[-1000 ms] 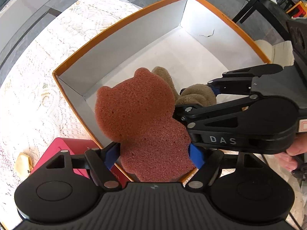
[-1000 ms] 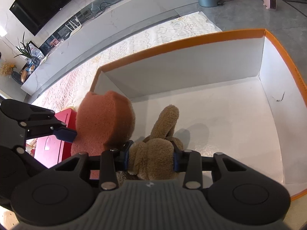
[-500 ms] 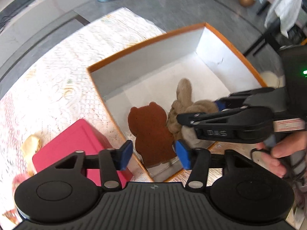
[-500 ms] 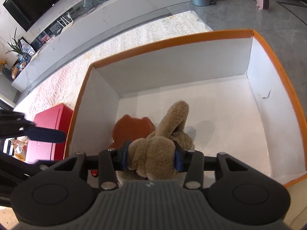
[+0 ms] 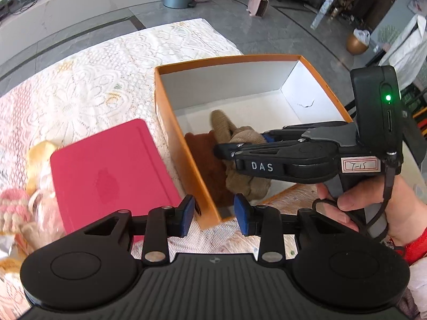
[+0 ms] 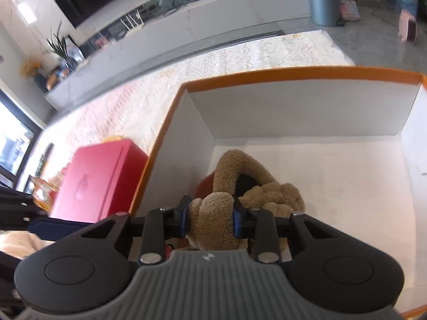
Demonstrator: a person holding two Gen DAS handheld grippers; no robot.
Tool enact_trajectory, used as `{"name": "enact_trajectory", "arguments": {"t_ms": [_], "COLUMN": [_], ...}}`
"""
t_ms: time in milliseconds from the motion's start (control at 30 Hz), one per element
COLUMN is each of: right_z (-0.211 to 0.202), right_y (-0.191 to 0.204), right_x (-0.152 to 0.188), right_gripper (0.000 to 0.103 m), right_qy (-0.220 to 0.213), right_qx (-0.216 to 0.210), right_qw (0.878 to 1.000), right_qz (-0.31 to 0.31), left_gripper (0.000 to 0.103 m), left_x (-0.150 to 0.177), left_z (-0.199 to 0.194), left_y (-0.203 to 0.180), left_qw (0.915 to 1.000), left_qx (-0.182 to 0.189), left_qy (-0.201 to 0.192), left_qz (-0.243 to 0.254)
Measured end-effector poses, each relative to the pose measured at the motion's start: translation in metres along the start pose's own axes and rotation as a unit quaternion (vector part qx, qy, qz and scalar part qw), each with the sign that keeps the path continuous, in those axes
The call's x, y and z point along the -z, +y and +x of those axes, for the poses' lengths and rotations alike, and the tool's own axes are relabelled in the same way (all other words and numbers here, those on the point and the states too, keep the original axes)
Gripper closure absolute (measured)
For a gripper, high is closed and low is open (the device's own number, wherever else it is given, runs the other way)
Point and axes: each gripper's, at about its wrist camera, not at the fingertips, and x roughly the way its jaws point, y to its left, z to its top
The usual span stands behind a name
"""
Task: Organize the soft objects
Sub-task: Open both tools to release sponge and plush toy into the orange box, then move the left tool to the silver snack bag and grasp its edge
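The plush toy (image 6: 234, 202) was inside the orange box (image 6: 293, 73), beside a brown sponge (image 5: 206, 160). The right gripper (image 6: 210, 220) squeezed it, jaws closing. It looked light and very soft, so a thick middle part seemed best. The left gripper (image 5: 213, 214) was empty, jaws narrowing.

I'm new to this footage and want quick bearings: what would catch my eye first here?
First, the orange box with white inside, on the lace cloth. In its near corner the right hand-held gripper, jaws closing, grips a tan plush toy beside a brown sponge bear. Left of the box lies a bright red case; the left hand-held gripper, also closing, holds nothing.
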Motion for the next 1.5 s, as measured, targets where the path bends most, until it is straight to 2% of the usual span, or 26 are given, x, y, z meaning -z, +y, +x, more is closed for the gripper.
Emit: {"name": "enact_trajectory", "arguments": {"t_ms": [67,267,367,467,633,867,1067,1133,1233,1300,1367,1500], "right_z": [-0.006,-0.029,-0.045,-0.065,-0.092,-0.096,-0.064,-0.052,-0.031,-0.019,-0.007,0.011], "right_y": [0.005,0.008,0.015,0.030,0.071,0.133,0.186,0.203,0.225,0.236,0.247,0.265], "right_x": [0.000,0.003,0.007,0.014,0.039,0.097,0.125,0.128,0.128,0.127,0.122,0.108], "right_gripper": [0.065,0.061,0.050,0.048,0.048,0.048,0.051,0.055,0.057,0.062,0.073,0.080], "right_qy": [-0.006,-0.015,-0.033,-0.057,-0.122,-0.194,-0.169,-0.155,-0.132,-0.118,-0.107,-0.105], "right_qx": [0.017,0.056,0.077,0.093,0.077,0.020,-0.020,-0.034,-0.041,-0.044,-0.046,-0.029], "right_qw": [1.000,0.998,0.996,0.994,0.989,0.978,0.980,0.981,0.981,0.980,0.978,0.971], "right_qz": [-0.003,0.003,-0.006,-0.018,-0.040,-0.070,-0.099,-0.116,-0.139,-0.153,-0.171,-0.213], "left_gripper": [0.062,0.062,0.062,0.062,0.062,0.062,0.067,0.070,0.070,0.070,0.070,0.070], "left_x": [0.005,0.023,0.037,0.057,0.099,0.156,0.191,0.201,0.212,0.214,0.213,0.207], "left_z": [-0.005,-0.025,-0.041,-0.059,-0.077,-0.097,-0.104,-0.107,-0.111,-0.113,-0.113,-0.105], "left_y": [0.003,0.004,0.006,0.012,0.029,0.063,0.100,0.113,0.131,0.142,0.150,0.163], "left_qw": [0.9999,0.9986,0.9967,0.9939,0.9849,0.9691,0.9603,0.9578,0.9540,0.9516,0.9501,0.9494], "left_qx": [0.004,0.005,0.003,-0.001,0.002,-0.052,-0.090,-0.100,-0.104,-0.103,-0.101,-0.098], "left_qy": [-0.010,-0.050,-0.078,-0.105,-0.158,-0.209,-0.198,-0.196,-0.197,-0.201,-0.203,-0.204], "left_qz": [-0.009,-0.018,-0.024,-0.034,-0.071,-0.120,-0.174,-0.185,-0.201,-0.209,-0.214,-0.218]}}
